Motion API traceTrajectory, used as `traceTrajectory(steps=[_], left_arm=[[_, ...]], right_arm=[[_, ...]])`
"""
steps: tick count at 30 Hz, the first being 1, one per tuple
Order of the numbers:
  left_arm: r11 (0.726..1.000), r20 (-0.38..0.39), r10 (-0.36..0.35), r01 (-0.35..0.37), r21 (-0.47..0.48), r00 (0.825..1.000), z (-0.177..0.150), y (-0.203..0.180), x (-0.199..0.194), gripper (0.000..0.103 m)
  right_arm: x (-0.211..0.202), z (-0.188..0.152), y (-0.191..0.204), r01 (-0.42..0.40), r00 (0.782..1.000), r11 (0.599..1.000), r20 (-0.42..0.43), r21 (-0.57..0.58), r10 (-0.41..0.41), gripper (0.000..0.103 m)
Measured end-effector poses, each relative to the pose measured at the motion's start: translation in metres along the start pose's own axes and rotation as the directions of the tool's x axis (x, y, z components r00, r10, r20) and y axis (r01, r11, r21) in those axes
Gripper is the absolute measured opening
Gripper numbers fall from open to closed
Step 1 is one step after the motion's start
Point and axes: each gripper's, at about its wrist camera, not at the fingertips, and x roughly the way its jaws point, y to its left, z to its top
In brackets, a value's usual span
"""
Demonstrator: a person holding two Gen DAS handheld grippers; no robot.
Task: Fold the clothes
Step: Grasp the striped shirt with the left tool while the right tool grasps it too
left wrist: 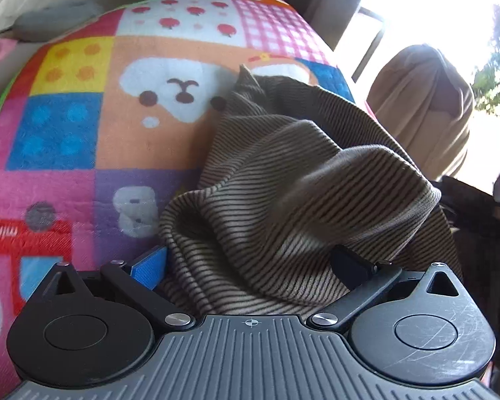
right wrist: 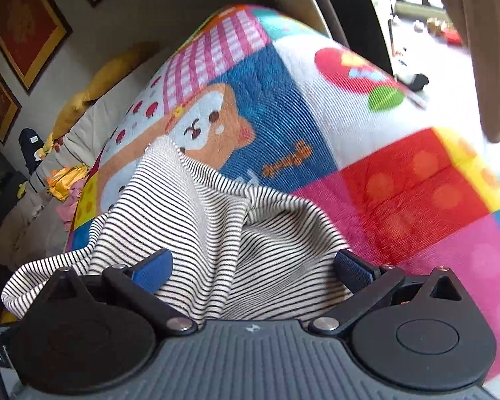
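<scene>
Striped garment (left wrist: pixel 300 206) lies bunched on a patchwork blanket (left wrist: pixel 83 116) covering a bed, cream with thin dark stripes. Left gripper (left wrist: pixel 248 266): jaws apart, blue pads wide on either side, cloth heaped between them and draped over the right pad. Right gripper (right wrist: pixel 253 268): jaws apart too, folds of the same striped garment (right wrist: pixel 216 233) lying between the pads. A brown curtain (left wrist: pixel 423 106) hangs by the bright window.
</scene>
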Motion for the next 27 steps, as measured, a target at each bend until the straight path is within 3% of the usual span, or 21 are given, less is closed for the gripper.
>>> traceTrajectory(steps=[3, 6, 11, 22, 25, 27], left_arm=[[1.0, -0.014, -0.004, 0.004, 0.015, 1.0, -0.002, -0.009, 0.004, 0.103], [0.999, -0.027, 0.008, -0.007, 0.034, 1.0, -0.009, -0.019, 0.005, 0.103], [0.996, -0.055, -0.016, 0.021, 0.088, 0.998, -0.034, -0.038, -0.009, 0.103], [0.965, -0.138, -0.12, 0.148, 0.217, 0.983, -0.145, -0.081, -0.088, 0.103], [0.954, -0.145, -0.09, 0.127, 0.273, 0.985, -0.167, -0.087, -0.114, 0.103], [0.945, -0.066, -0.006, 0.027, 0.327, 0.998, -0.17, -0.089, -0.134, 0.103]], right_arm=[[0.004, -0.015, 0.017, -0.048, 0.999, 0.997, -0.016, -0.062, 0.047, 0.103], [-0.001, -0.033, 0.034, -0.046, 0.998, 0.988, -0.036, -0.15, 0.041, 0.103], [-0.028, -0.062, 0.04, -0.08, 0.996, 0.986, -0.062, -0.147, 0.071, 0.103], [-0.123, -0.158, 0.053, -0.167, 0.977, 0.964, -0.164, -0.206, 0.135, 0.103], [-0.157, -0.176, 0.061, -0.078, 0.99, 0.943, -0.134, -0.324, 0.035, 0.103], [-0.19, -0.183, 0.075, 0.02, 0.999, 0.903, -0.016, -0.43, -0.03, 0.103]])
